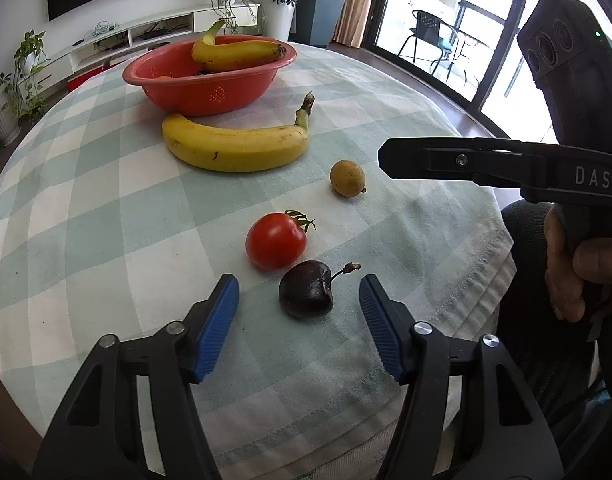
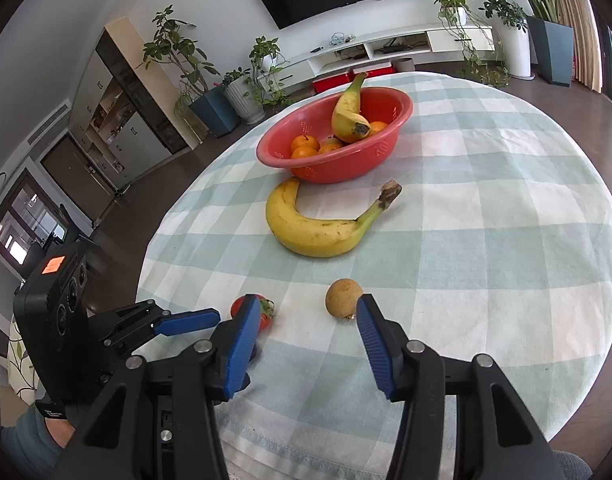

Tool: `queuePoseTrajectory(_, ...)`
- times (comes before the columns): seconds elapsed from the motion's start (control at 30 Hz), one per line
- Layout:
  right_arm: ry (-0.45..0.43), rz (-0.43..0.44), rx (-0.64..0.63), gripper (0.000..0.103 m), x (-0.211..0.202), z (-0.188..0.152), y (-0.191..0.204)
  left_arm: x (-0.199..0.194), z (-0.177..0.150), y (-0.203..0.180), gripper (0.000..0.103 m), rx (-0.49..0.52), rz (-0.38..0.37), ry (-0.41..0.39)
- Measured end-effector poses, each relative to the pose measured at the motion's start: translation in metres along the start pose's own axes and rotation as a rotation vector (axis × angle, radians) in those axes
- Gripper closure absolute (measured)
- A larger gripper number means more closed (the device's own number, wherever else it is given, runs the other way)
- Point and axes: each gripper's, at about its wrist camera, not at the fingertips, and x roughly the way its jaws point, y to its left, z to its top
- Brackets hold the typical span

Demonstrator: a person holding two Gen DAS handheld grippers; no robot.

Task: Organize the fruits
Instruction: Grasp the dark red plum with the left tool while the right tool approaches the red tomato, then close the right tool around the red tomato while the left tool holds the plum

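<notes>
Cherry [image 1: 306, 290] on table [image 1: 105, 220] between parted jaws of left hand-held gripper [image 1: 299, 292], untouched. Right hand-held gripper [image 2: 308, 320] open, empty. Next: close, carry to bowl [image 1: 177, 92].

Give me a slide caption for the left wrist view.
Open left gripper straddles a dark cherry on the checked tablecloth, pads not touching it.

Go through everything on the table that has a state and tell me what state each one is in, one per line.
Red bowl: upright, holding one banana and oranges.
Banana in bowl: leaning on the rim.
Loose banana: flat on cloth, outside bowl.
Tomato: on cloth, not gripped.
Dark cherry: between the left claw's fingers, not gripped.
Small tan fruit: on cloth, free.
Left claw: open.
Right claw: open, empty.
</notes>
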Motion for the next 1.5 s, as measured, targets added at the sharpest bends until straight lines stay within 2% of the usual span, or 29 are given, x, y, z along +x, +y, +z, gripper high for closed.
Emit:
queuePoseTrajectory(0.1, 0.002, 0.002, -0.001, 0.049, 0.000, 0.000, 0.000, 0.002, 0.000, 0.000, 0.048, -0.003, 0.012, -0.003)
queuePoseTrajectory(0.13, 0.002, 0.002, 0.000, 0.049, 0.000, 0.000, 0.000, 0.003, 0.000, 0.000, 0.051, -0.004, 0.012, -0.004)
queuePoseTrajectory(0.17, 0.002, 0.002, -0.001, 0.049, 0.000, 0.000, 0.000, 0.004, 0.001, 0.001, 0.060, -0.003, 0.013, -0.001)
queuePoseTrajectory(0.2, 0.004, 0.002, -0.001, 0.049, 0.000, 0.000, 0.000, 0.004, 0.001, 0.001, 0.062, -0.001, 0.014, 0.002)
queuePoseTrajectory(0.5, 0.009, 0.005, -0.003, 0.050, 0.001, -0.001, 0.000, 0.008, -0.001, -0.003, 0.064, 0.030, 0.027, 0.010)
queuePoseTrajectory(0.53, 0.010, 0.006, -0.004, 0.051, 0.001, -0.002, 0.000, 0.007, -0.001, -0.004, 0.068, 0.032, 0.021, 0.009)
queuePoseTrajectory(0.57, 0.011, 0.006, -0.004, 0.051, 0.001, -0.002, 0.000, 0.007, -0.002, -0.005, 0.076, 0.034, 0.016, 0.009)
queuePoseTrajectory(1.03, 0.013, 0.006, -0.006, 0.052, 0.002, -0.003, 0.001, 0.002, -0.005, -0.003, 0.077, 0.029, 0.007, -0.002)
queuePoseTrajectory(1.27, 0.033, 0.010, -0.021, 0.053, 0.008, -0.008, 0.009, -0.015, -0.010, 0.014, 0.077, -0.034, -0.008, -0.033)
queuePoseTrajectory(1.5, 0.065, 0.025, -0.079, 0.053, 0.021, -0.010, 0.035, -0.033, -0.015, 0.042, 0.077, -0.106, 0.008, -0.066)
